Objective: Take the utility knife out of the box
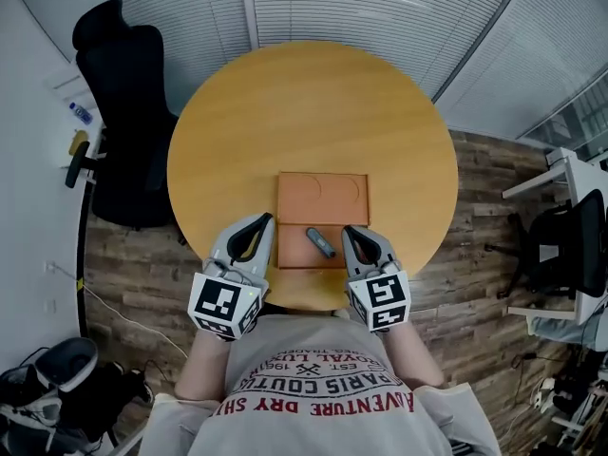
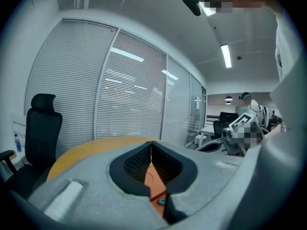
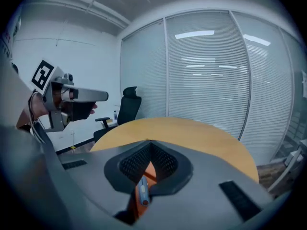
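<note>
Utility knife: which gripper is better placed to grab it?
Right, likely. The utility knife lies in the near half of the box, just beside the right gripper. The left gripper is farther off. Both are shut, so the right must open first.

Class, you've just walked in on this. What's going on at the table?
A person at a round wooden table holds a claw in each hand. An open orange box lies flat near the table's near edge, with the utility knife lying on its nearer half. The left claw and right claw are at the box's two near corners, both shut and empty. The knife has not been picked up yet.
</note>
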